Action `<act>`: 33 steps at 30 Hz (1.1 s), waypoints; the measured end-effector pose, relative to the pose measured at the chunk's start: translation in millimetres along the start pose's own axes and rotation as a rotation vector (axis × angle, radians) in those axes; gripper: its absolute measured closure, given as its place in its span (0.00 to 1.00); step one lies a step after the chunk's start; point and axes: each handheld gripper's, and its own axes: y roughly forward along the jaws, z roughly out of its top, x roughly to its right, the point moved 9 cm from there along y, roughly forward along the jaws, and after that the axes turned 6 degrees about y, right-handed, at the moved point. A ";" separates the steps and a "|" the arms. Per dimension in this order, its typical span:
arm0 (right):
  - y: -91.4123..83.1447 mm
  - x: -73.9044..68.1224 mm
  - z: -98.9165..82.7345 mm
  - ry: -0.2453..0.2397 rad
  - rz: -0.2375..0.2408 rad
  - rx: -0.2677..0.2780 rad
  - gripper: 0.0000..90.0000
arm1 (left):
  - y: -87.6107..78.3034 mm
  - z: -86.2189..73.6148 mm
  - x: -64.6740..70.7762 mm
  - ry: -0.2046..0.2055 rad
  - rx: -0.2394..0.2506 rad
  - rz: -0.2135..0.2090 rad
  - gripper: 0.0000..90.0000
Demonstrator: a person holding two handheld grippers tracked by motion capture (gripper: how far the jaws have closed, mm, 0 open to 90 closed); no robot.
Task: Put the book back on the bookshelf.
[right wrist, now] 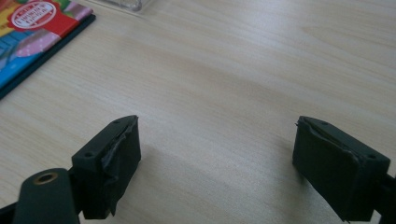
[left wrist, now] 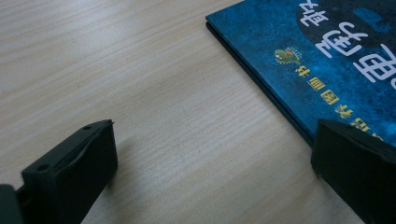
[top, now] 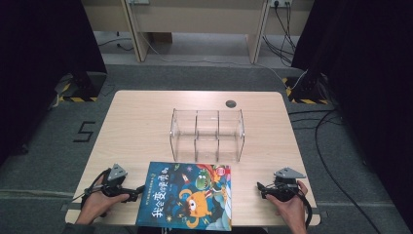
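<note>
One blue picture book (top: 185, 196) flat btwn my two spread grippers, left (top: 139, 188) & right (top: 259, 187), clear rack (top: 207, 135) just behind.

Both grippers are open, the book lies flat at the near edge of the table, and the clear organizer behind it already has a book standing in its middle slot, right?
Not quite. The clear organizer has nothing in any slot, as the high view shows. The rest holds: the left gripper and right gripper are open, and the book lies flat at the near edge of the table.
</note>
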 end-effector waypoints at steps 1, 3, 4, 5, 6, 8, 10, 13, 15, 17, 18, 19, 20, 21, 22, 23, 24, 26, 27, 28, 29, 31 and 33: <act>-0.7 -0.7 0.7 0.004 0.001 0.005 0.19 | 0.0 0.0 -0.1 0.000 0.000 0.000 0.00; -2.7 -1.7 2.0 0.008 0.011 0.009 0.22 | 0.0 0.4 -0.2 -0.005 0.000 -0.001 0.00; -2.7 -1.7 2.0 0.008 0.011 0.009 0.22 | 0.0 0.4 -0.2 -0.005 0.000 -0.001 0.00; -3.5 -3.0 2.4 0.017 0.022 0.013 0.24 | -0.9 0.4 -1.0 -0.005 -0.006 -0.002 0.00; -4.0 -4.0 2.8 0.025 0.033 0.016 0.24 | -1.9 0.7 -1.9 -0.010 -0.007 0.000 0.03; -6.1 -8.4 4.4 0.042 0.067 0.023 0.24 | -6.1 3.7 -1.7 -0.057 0.010 -0.023 0.16; -6.7 -9.8 4.7 0.052 0.072 0.024 0.24 | -7.4 5.3 0.1 -0.084 0.010 -0.045 0.17; -8.1 -16.7 5.5 0.051 0.104 0.025 0.25 | -10.3 8.3 14.5 -0.120 -0.014 -0.115 0.17; -8.8 -20.5 5.3 0.056 0.117 0.020 0.25 | -10.8 9.5 18.0 -0.117 -0.014 -0.122 0.17; -9.1 -22.8 6.1 0.055 0.127 0.024 0.25 | -12.4 12.8 31.6 -0.121 -0.020 -0.160 0.17; -9.2 -24.5 6.2 0.060 0.135 0.022 0.25 | -12.4 12.2 35.4 -0.124 -0.033 -0.174 0.17; -9.4 -25.8 6.2 0.063 0.141 0.022 0.25 | -12.1 10.7 40.7 -0.121 -0.050 -0.186 0.17; -9.4 -25.8 6.2 0.063 0.141 0.022 0.25 | -12.1 10.7 40.7 -0.121 -0.050 -0.186 0.16; -9.6 -29.2 6.4 0.065 0.160 0.020 0.26 | -12.9 10.7 46.2 -0.117 -0.062 -0.187 0.17; -10.1 -31.1 6.2 0.071 0.166 0.018 0.27 | -12.9 10.7 46.2 -0.117 -0.062 -0.187 0.18; -10.3 -32.9 6.3 0.072 0.176 0.020 0.27 | -14.3 11.5 53.0 -0.126 -0.066 -0.209 0.21; -10.9 -35.7 5.7 0.080 0.188 0.014 0.28 | -14.9 12.0 56.3 -0.131 -0.067 -0.222 0.22; -11.1 -39.6 4.8 0.064 0.208 0.010 0.28 | -16.0 12.9 63.1 -0.136 -0.070 -0.250 0.26; -11.1 -39.6 4.8 0.064 0.208 0.010 0.28 | -16.0 12.9 63.1 -0.136 -0.070 -0.250 0.29; -11.7 -44.4 4.0 0.067 0.228 0.007 0.29 | -16.4 13.2 67.9 -0.139 -0.074 -0.252 0.29; -11.7 -44.4 4.0 0.067 0.228 0.007 0.29 | -16.4 13.2 67.9 -0.139 -0.074 -0.252 0.29; -12.3 -49.9 3.9 0.068 0.254 0.007 0.29 | -17.1 12.6 69.6 -0.130 -0.087 -0.238 0.30; -12.4 -52.4 3.7 0.077 0.270 0.007 0.30 | -18.7 12.1 73.0 -0.132 -0.093 -0.251 0.33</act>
